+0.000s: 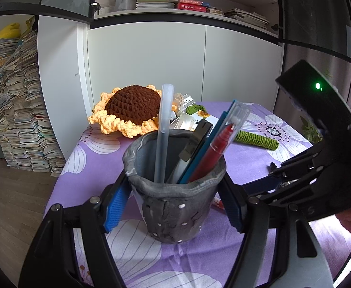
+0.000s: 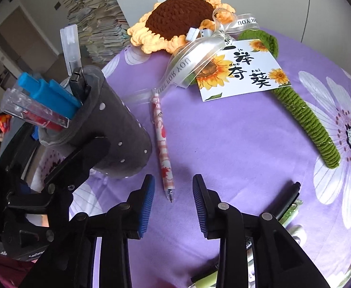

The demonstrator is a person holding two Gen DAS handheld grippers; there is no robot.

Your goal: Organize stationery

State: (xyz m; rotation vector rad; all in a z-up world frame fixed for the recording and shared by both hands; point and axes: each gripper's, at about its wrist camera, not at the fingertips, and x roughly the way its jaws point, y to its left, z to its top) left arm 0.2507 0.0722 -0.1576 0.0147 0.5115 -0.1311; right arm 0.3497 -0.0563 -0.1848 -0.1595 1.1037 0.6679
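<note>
Left gripper clamping pen cup, right gripper spread above pen

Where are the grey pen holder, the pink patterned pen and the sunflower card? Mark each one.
grey pen holder (image 1: 173, 213): left wrist view, front wall below the rim.
pink patterned pen (image 2: 162, 141): right wrist view, middle of the barrel.
sunflower card (image 2: 245, 74): right wrist view, white centre near the lettering.

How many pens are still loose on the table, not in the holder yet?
At least 3. The pink patterned pen lies just ahead of the right tongs; a black pen and a green pen lie at right. More may be hidden behind the tongs.
</note>
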